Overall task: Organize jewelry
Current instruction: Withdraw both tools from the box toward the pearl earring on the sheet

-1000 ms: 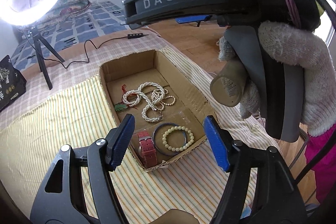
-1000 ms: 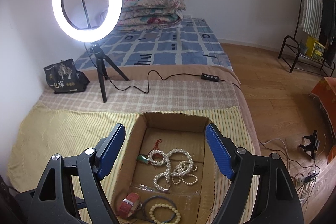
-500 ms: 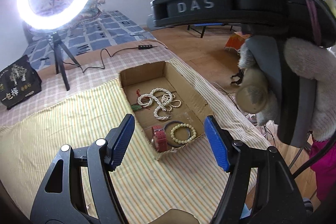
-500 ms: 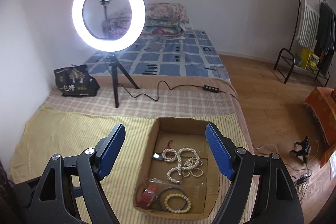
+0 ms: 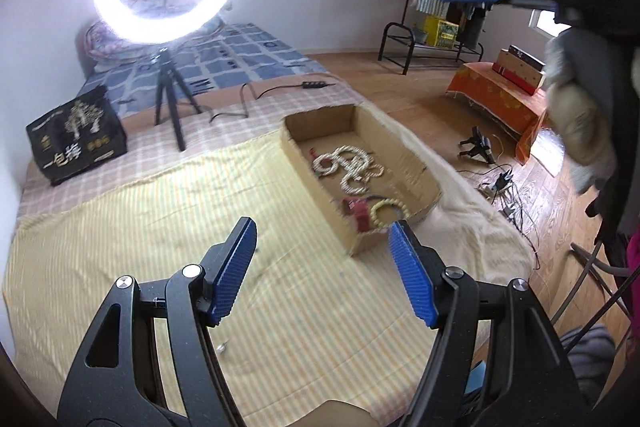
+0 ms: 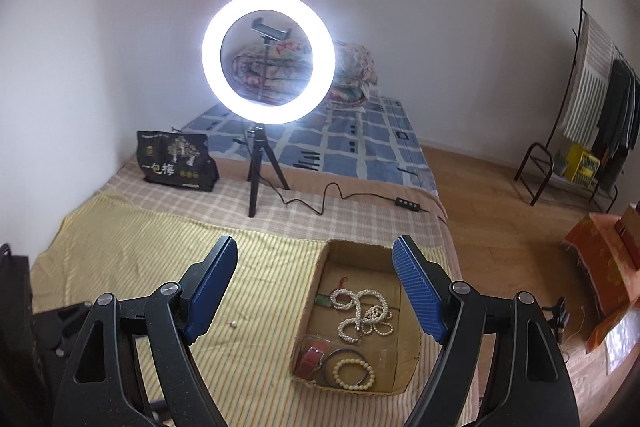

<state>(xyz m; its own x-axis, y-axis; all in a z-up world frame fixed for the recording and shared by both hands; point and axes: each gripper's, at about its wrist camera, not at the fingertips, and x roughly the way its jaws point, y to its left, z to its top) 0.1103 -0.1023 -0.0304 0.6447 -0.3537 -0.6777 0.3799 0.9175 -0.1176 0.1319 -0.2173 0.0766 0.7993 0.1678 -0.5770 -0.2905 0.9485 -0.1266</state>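
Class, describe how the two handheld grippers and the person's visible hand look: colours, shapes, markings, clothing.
Both the left gripper and right gripper have black angular frames, silver pivot bolts and ribbed blue pads. The right gripper's body reads "DAS" in white. The hand wears a cream knitted glove.

Cardboard tray (image 6: 308,311) on striped cloth; pearl necklace (image 6: 364,315) coiled mid-tray; bead bracelet (image 6: 354,373), red strap (image 6: 312,357) near end

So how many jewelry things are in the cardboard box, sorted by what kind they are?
In the cardboard box, as far as the right wrist view shows:
Pearl necklace: 1
Bead bracelet: 1
Dark bangle: 1
Red strap: 1
Green pendant on a red cord: 1
Total: 5
One tiny piece lies outside on the striped cloth.
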